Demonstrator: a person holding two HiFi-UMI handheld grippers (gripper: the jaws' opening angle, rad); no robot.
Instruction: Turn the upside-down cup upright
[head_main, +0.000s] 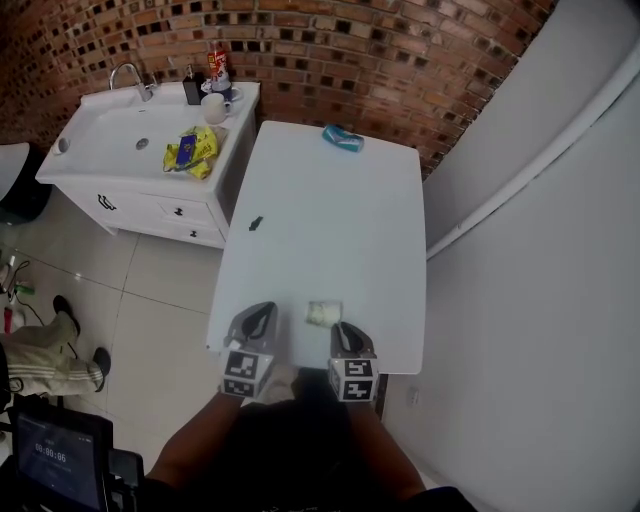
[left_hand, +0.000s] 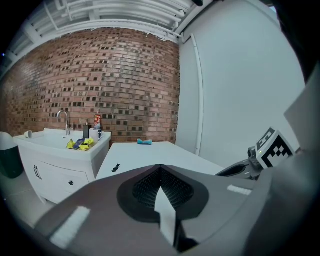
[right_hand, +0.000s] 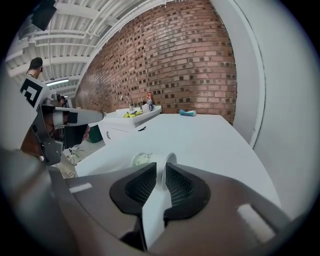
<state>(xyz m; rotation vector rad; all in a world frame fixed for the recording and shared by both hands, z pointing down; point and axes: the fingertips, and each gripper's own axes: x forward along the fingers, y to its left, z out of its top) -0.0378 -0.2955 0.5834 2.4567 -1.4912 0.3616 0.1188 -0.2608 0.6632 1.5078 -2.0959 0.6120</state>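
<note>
At the near edge of the white table (head_main: 330, 220) the cup (head_main: 323, 313) lies on its side – just beyond the right gripper (right_hand: 161, 172), jaws parted and released – left gripper (left_hand: 161, 172) clenched empty.

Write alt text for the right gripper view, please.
A paper cup lies on its side on a white table, at the tips of the slightly parted right tongs. A brick wall stands behind.

Nothing surely legible: only blurred, timer-like digits on the dark screen (head_main: 50, 455), down-left of the left gripper (head_main: 252, 338).
</note>
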